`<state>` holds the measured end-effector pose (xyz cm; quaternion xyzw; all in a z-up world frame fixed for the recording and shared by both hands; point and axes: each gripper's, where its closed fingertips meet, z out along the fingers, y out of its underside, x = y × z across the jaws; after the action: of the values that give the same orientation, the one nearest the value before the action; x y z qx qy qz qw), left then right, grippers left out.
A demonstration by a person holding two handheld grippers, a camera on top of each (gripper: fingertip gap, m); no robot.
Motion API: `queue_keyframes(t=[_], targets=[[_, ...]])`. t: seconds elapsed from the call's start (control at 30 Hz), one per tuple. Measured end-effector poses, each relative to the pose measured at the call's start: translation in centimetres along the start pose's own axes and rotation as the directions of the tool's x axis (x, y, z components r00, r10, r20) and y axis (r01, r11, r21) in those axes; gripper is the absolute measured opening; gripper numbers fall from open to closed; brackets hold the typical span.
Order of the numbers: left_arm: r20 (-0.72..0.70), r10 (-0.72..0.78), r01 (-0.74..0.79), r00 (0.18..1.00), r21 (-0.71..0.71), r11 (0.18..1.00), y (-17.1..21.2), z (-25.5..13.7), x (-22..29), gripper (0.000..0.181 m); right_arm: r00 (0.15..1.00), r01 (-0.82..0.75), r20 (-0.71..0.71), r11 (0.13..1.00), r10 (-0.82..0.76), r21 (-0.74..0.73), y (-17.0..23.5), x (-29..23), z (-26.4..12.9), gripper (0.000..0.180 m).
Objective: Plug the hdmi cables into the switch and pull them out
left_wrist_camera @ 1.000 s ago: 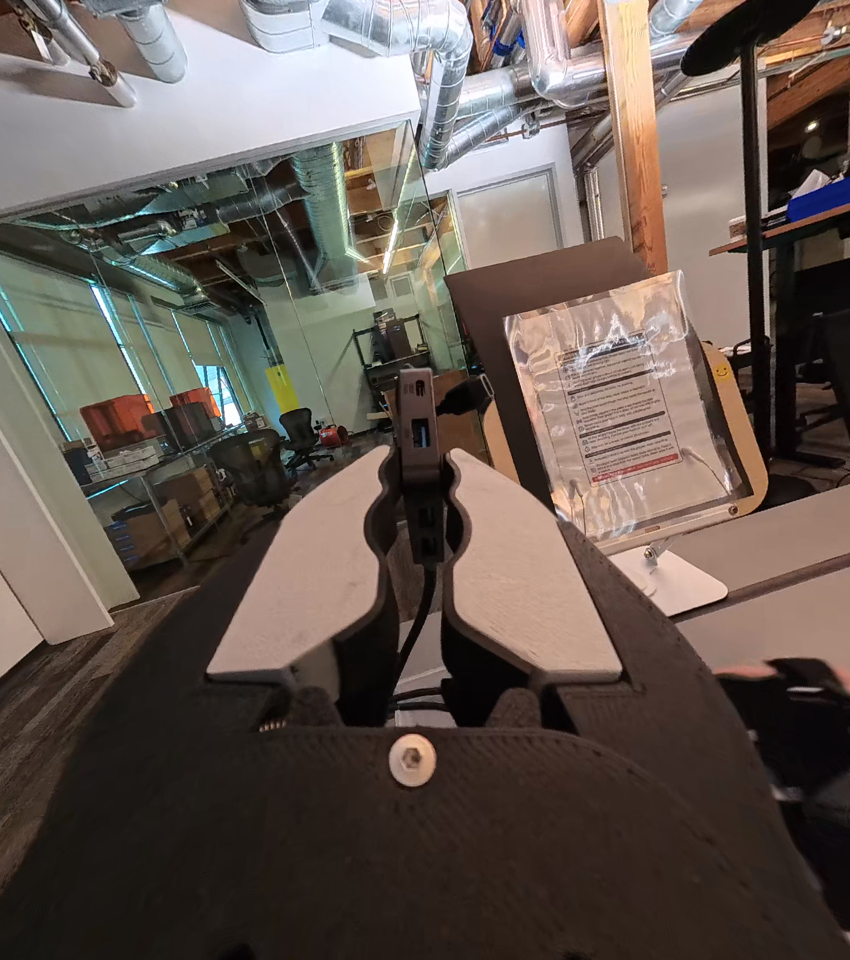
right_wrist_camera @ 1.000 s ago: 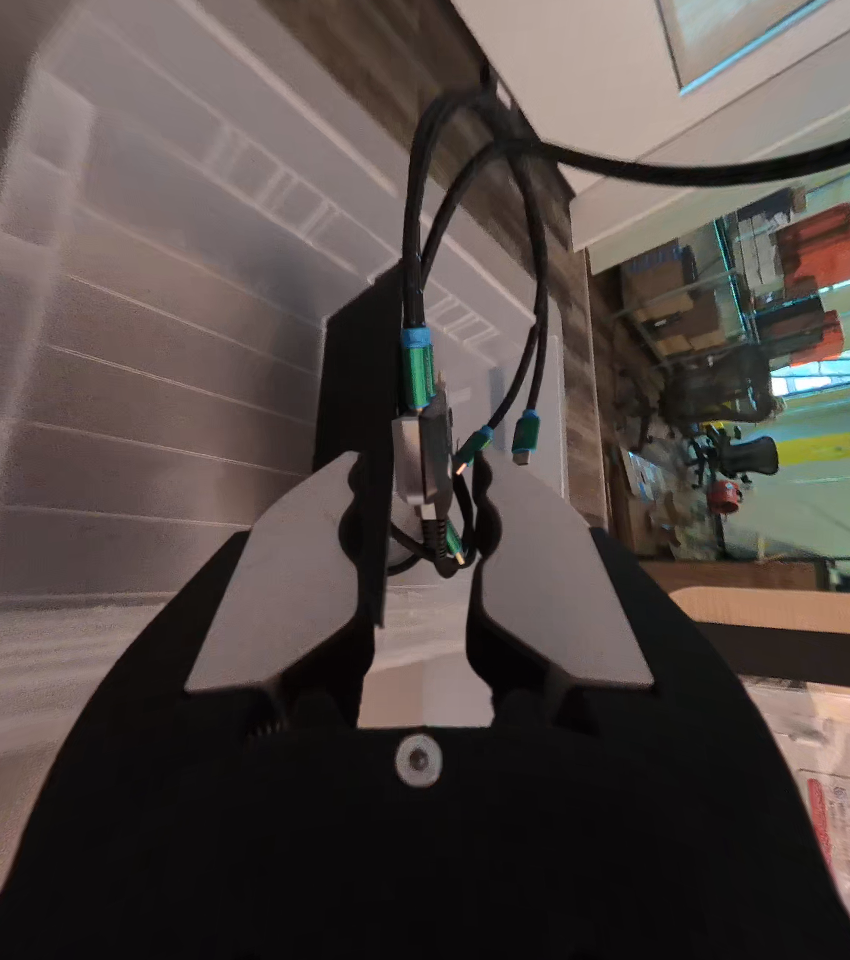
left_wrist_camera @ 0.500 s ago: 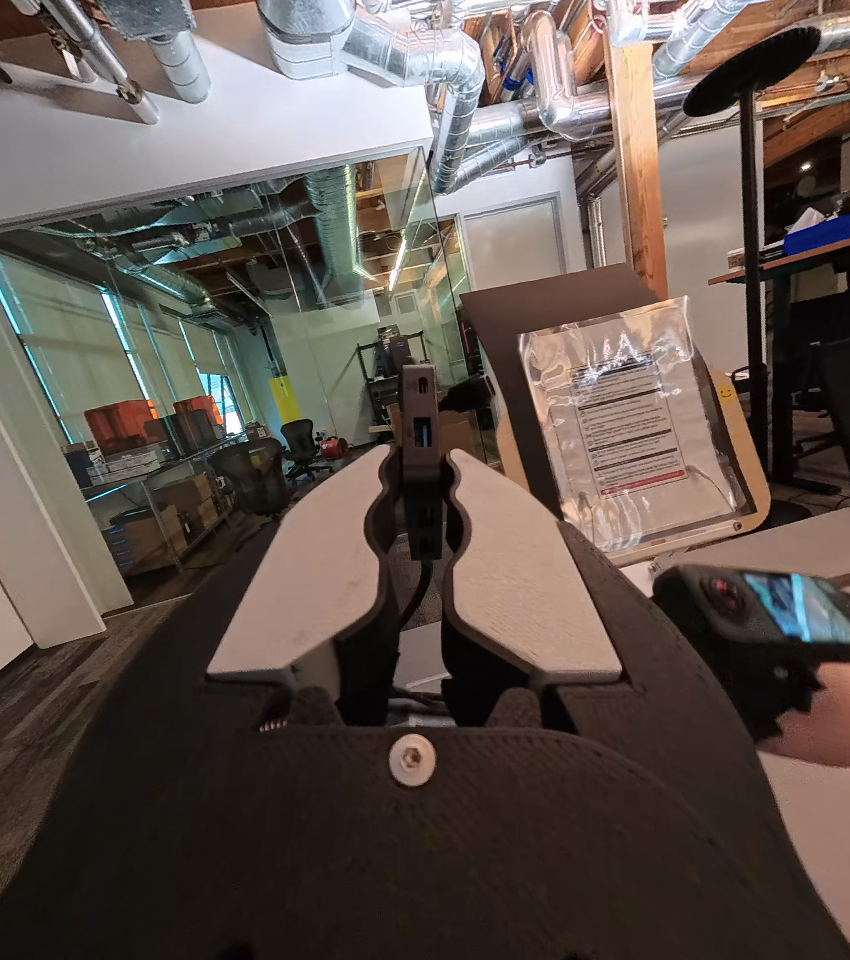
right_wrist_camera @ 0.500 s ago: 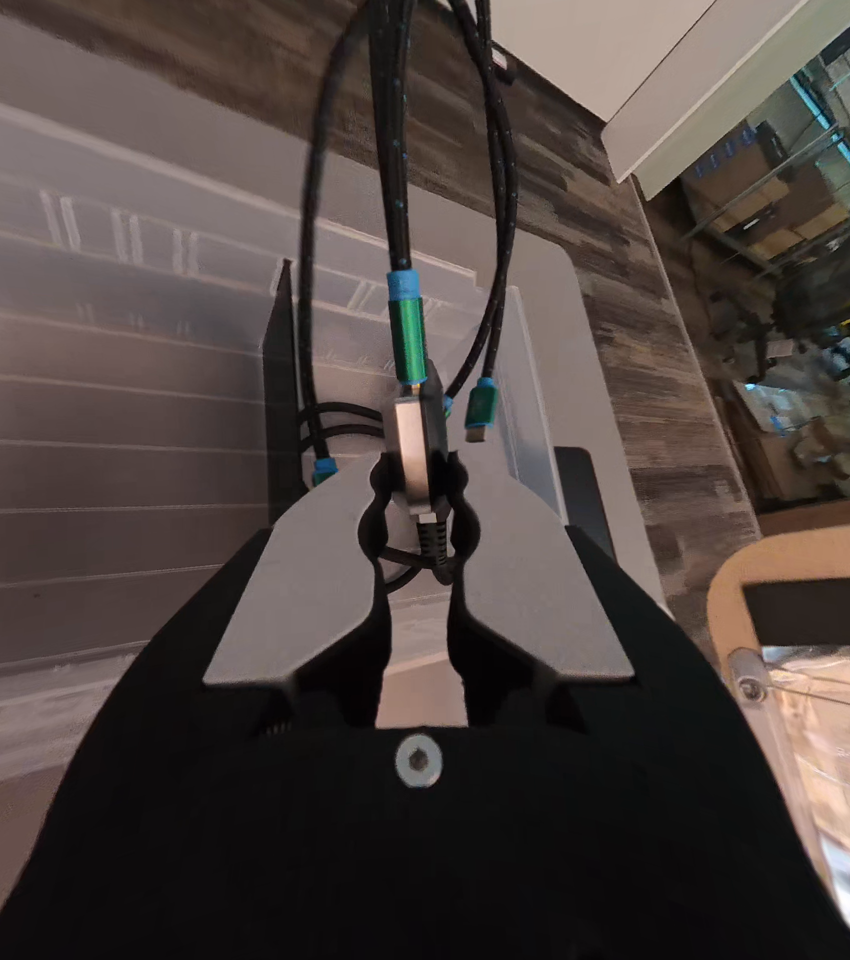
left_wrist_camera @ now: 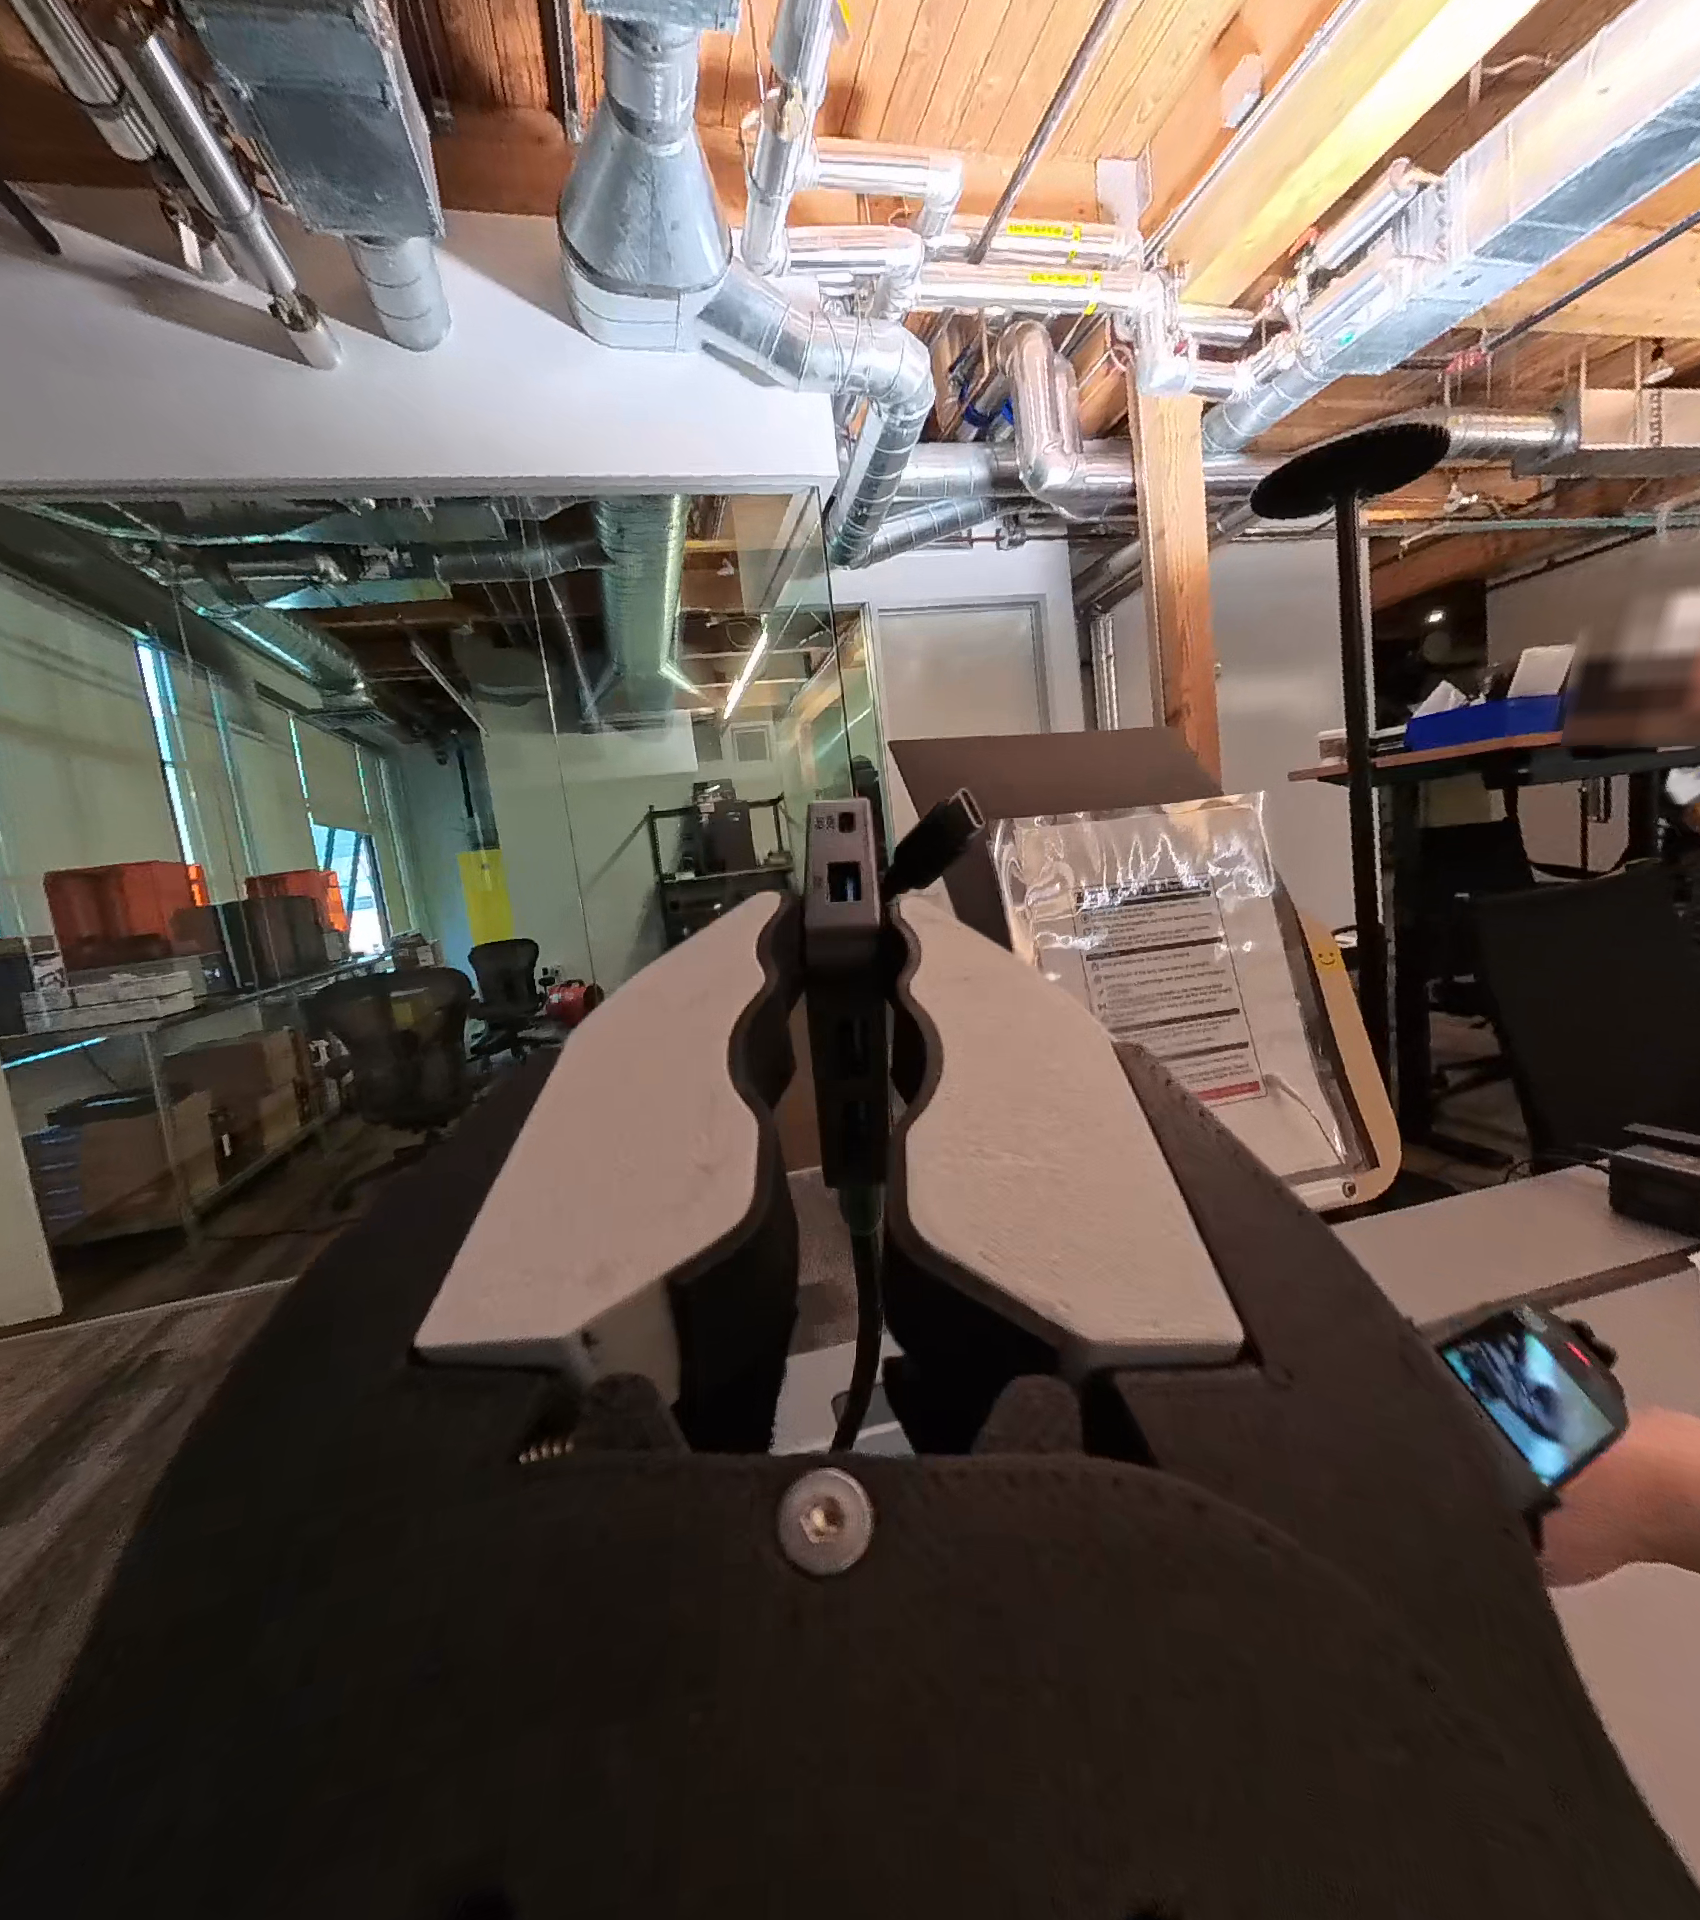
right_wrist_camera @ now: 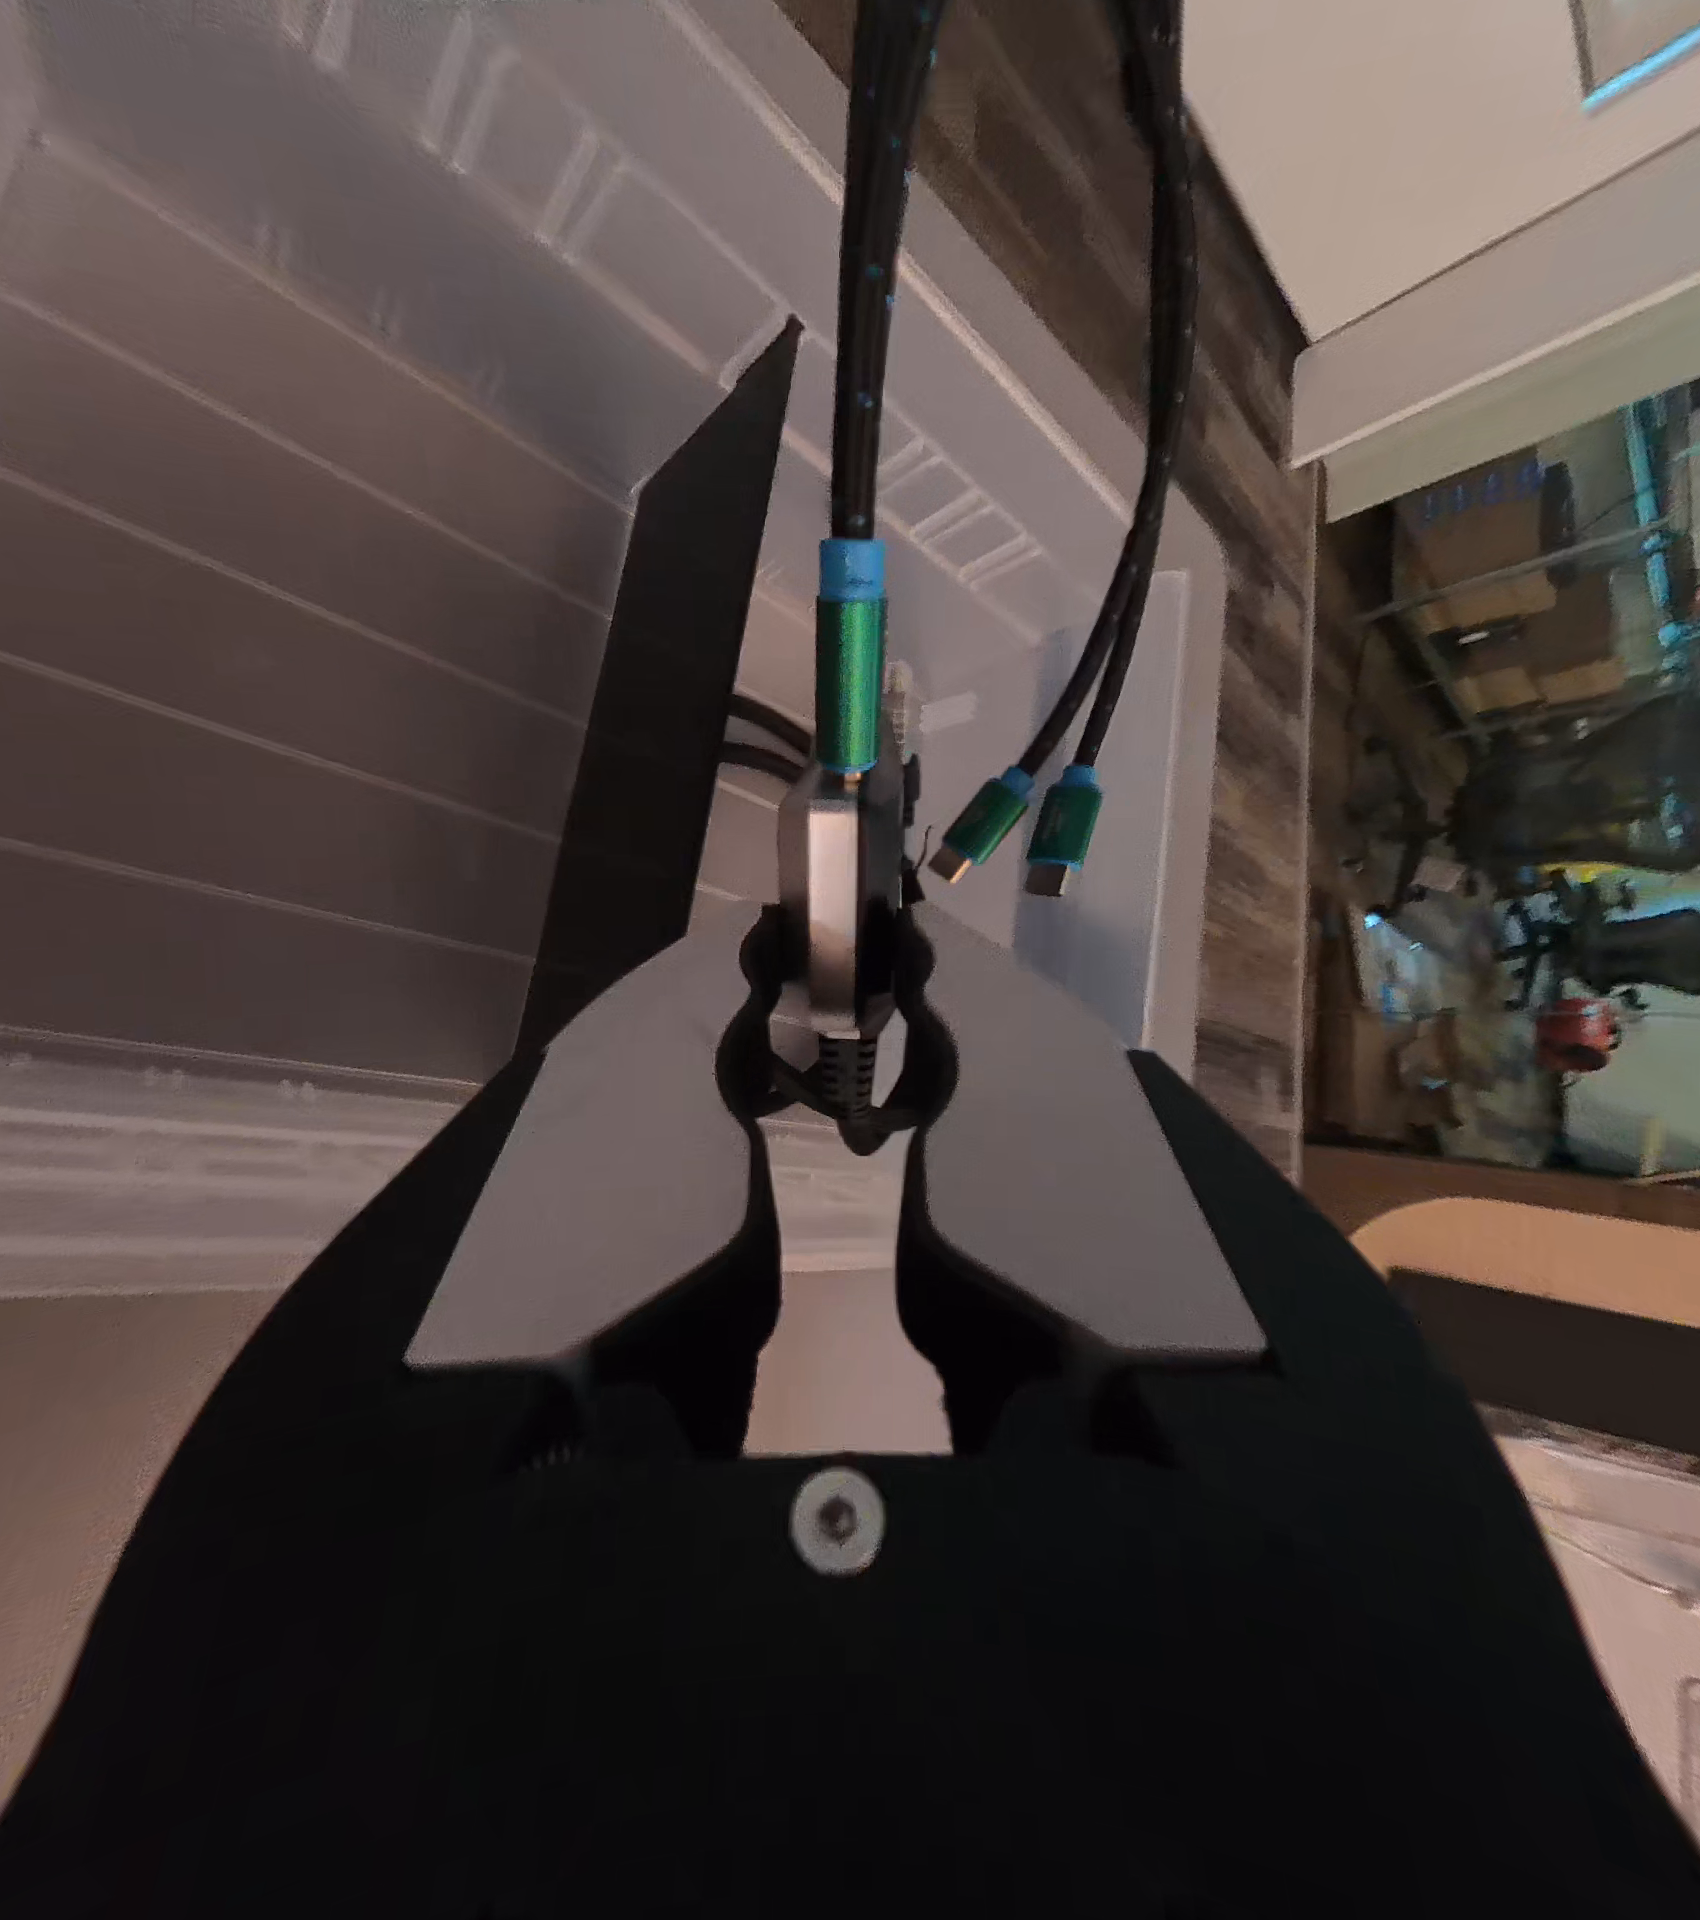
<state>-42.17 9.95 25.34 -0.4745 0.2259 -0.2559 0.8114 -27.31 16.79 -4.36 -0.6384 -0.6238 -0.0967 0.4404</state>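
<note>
Both jaws are clamped: the left gripper [left_wrist_camera: 841, 925] pinches a slim dark adapter [left_wrist_camera: 838, 894], the right gripper [right_wrist_camera: 841, 925] a silver switch [right_wrist_camera: 830, 883] held aloft. A green plug [right_wrist_camera: 851, 681] sits in it; two more [right_wrist_camera: 1022, 821] dangle beside. Pulling straight along the plug should free it cleanly.

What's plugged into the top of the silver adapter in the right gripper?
One green connector sits in the silver adapter; its tip is hidden inside. Two more green plugs dangle free beside it.
</note>
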Motion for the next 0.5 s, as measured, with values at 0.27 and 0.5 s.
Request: queue_keyframes(t=[0.27, 0.5], targets=[[-0.115, -0.062, 0.065, 0.991, 0.031, 0.997, -0.6, 0.0, 1.5, 0.013, 0.932, -0.330, 0.251, 0.897, 0.260, 0.296, -7.1, -0.3, -3.7, 0.041], [-0.160, -0.043, 0.048, 0.986, 0.023, 0.999, -0.8, 0.2, 3.1, 0.013, 0.892, -0.443, 0.117, 0.797, 0.436, 0.409, -11.7, 5.0, -0.4, 0.057]])
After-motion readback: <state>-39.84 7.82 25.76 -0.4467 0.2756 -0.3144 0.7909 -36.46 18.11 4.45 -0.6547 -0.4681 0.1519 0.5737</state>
